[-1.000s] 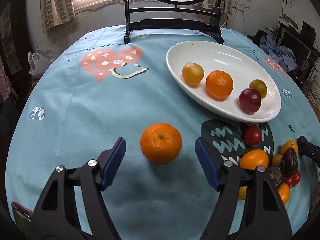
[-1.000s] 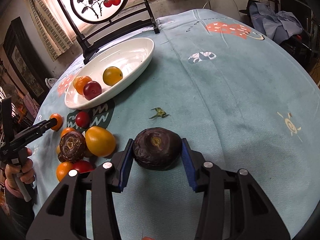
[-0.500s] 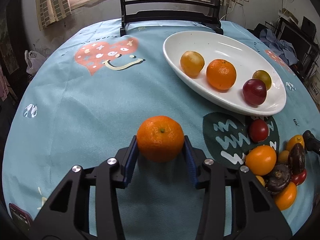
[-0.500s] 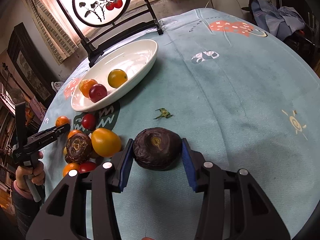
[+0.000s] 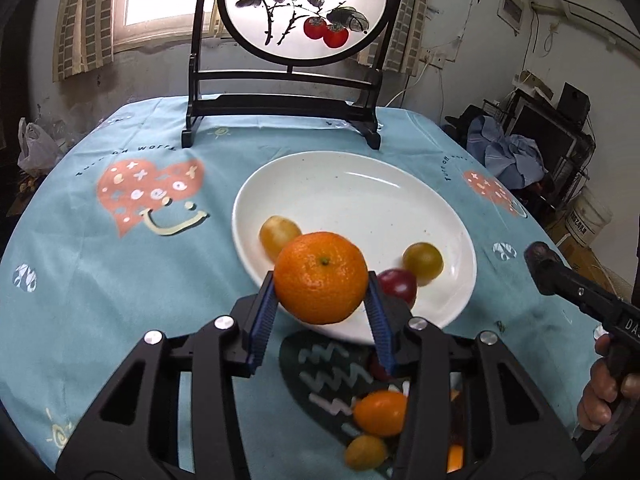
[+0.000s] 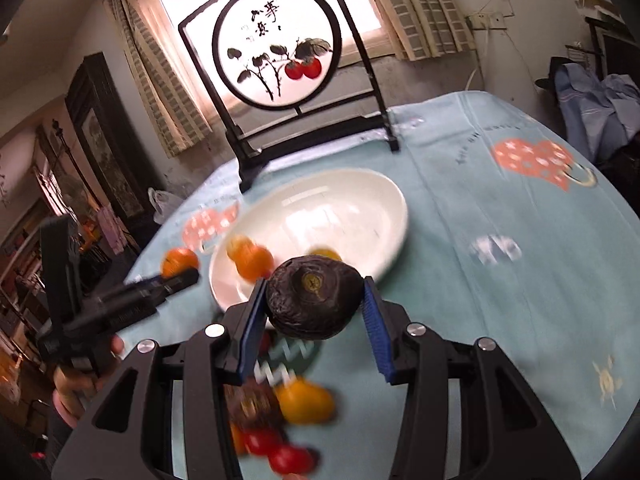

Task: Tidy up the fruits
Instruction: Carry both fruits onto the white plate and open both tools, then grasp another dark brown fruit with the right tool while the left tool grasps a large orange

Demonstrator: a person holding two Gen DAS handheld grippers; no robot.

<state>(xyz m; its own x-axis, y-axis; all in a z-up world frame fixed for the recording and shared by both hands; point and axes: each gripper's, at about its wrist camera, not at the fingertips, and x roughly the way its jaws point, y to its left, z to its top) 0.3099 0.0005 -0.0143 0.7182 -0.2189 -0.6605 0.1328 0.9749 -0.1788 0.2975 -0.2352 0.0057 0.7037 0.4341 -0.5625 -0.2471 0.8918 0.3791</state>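
My left gripper [image 5: 321, 302] is shut on an orange mandarin [image 5: 321, 278] and holds it in the air just over the near rim of the white oval plate [image 5: 344, 188]. The plate holds a yellow fruit [image 5: 278, 233], a yellow-green fruit [image 5: 423, 261] and a dark red plum [image 5: 398, 285]. My right gripper [image 6: 314, 312] is shut on a dark wrinkled fruit [image 6: 314, 298], lifted near the plate's [image 6: 352, 200] front edge. The left gripper with its mandarin [image 6: 179, 261] shows at the left of the right wrist view.
Loose fruits lie on the blue tablecloth near me: an orange one [image 5: 380, 412], a small yellow one [image 5: 366, 452], red ones [image 6: 288, 458] and a dark one [image 6: 252, 406]. A black-framed round painted screen [image 5: 300, 12] stands behind the plate. The right gripper [image 5: 576, 294] shows at the right.
Both grippers have lifted their fruits off the cloth and moved toward the plate. The left gripper had closed on the mandarin a second ago.
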